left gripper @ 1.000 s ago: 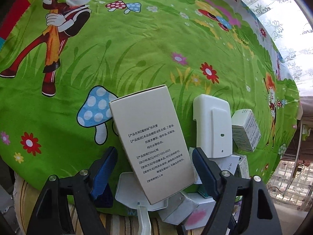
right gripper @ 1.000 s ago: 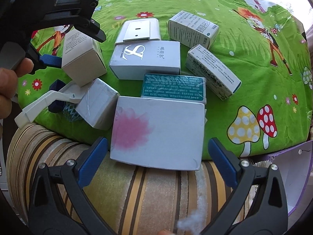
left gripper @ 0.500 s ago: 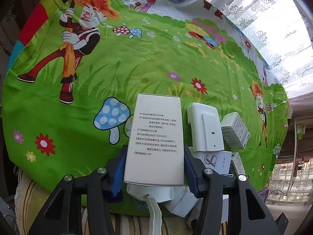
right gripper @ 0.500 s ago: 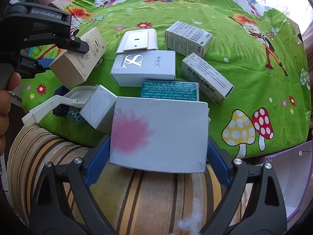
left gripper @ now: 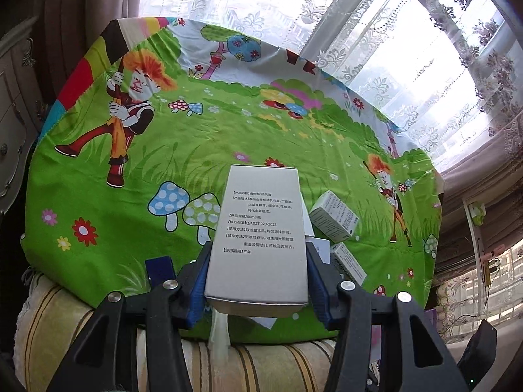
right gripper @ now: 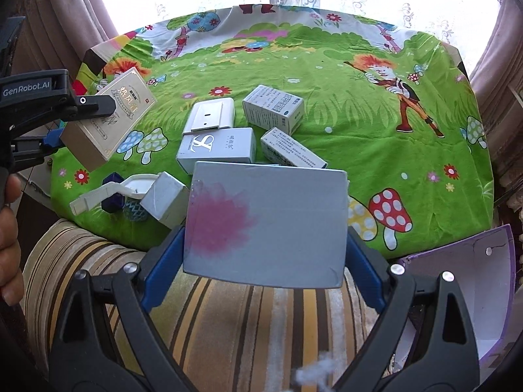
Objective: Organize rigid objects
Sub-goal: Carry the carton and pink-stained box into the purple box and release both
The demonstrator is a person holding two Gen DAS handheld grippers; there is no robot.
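Two boxes are lifted clear: my left gripper (left gripper: 258, 277) clamps the beige carton (left gripper: 261, 238), my right gripper (right gripper: 263, 251) the pink-stained box (right gripper: 266, 225). Most cartons, like the monogrammed box (right gripper: 217, 147), lie unsorted on the cartoon cloth (right gripper: 359, 124).

I see the surface under a bright green cartoon cloth (right gripper: 343, 124) printed with spotted mushrooms, red flowers and orange-haired figures. Near the cloth's front edge, my right claw (right gripper: 264, 251), black with blue pads, carries a pale grey box (right gripper: 278, 225) with a blurred pink blotch. My left claw (left gripper: 258, 281), same colours, carries a beige box (left gripper: 261, 238) with black print, gold-lettered on its other face. Mid-cloth lie white cartons (right gripper: 273, 107) and a white box with a silver monogram (right gripper: 217, 147). Below the cloth is brown-and-yellow striped upholstery (right gripper: 228, 323).
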